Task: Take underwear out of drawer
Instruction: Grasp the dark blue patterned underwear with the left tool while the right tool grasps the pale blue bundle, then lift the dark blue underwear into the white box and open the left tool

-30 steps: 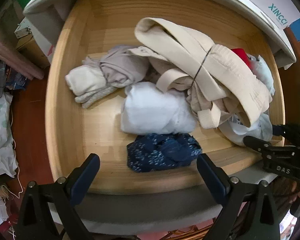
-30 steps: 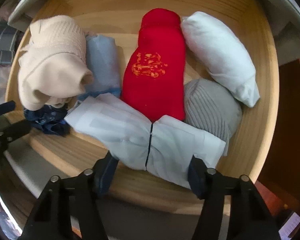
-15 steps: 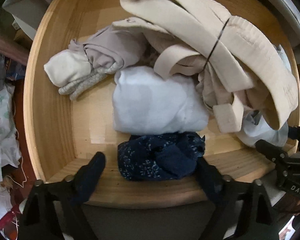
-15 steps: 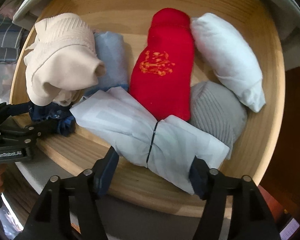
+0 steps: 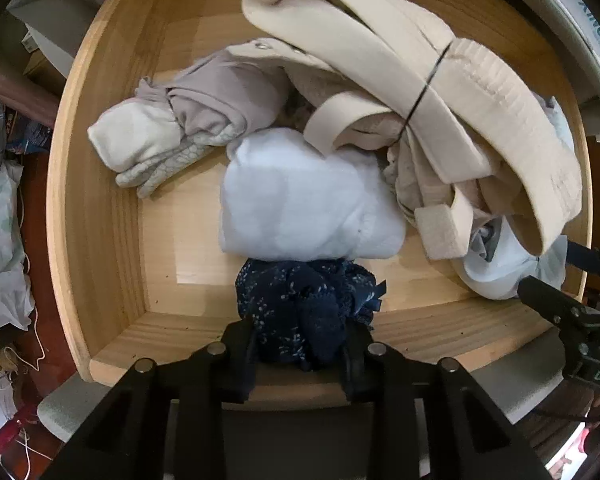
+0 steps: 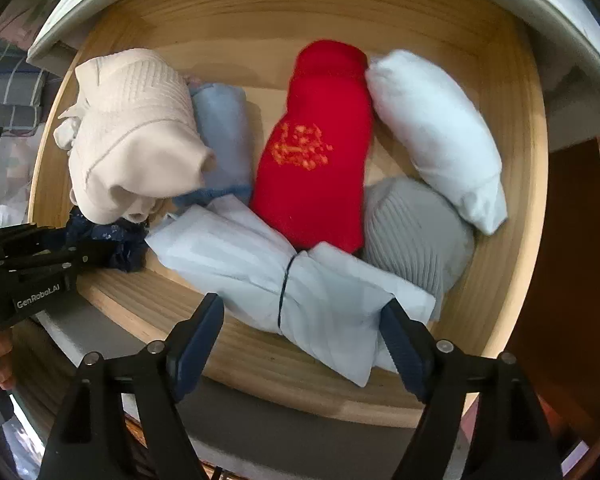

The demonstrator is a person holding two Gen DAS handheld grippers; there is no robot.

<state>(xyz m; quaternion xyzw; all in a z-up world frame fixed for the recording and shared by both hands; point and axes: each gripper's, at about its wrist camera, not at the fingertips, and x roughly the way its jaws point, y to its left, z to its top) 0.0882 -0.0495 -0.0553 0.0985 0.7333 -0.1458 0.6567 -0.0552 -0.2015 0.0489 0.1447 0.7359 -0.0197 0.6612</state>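
Two sets of jaws work over the open wooden drawer (image 5: 100, 216), and I keep one in each hand. My left gripper (image 5: 300, 344) points straight down at the drawer's near edge, and its jaws are closing on the navy patterned underwear (image 5: 300, 300), which sits bunched between the pads with the cloth already pinched up into a ridge. I choose that piece because it lies alone at the front, touching only the white folded bundle (image 5: 300, 200) behind it, so it should lift free without dragging the beige strapped garment (image 5: 440, 92) heaped to its right.

My right gripper (image 6: 300, 336) hangs over the other end of the drawer, its jaws opening and holding nothing; the pale blue tied bundle (image 6: 292, 280) lies just beyond them, untouched. I judge it is spreading to take that bundle next, since the bundle rests on top, across the front of the red roll (image 6: 316, 152) and the grey ribbed roll (image 6: 416, 232).
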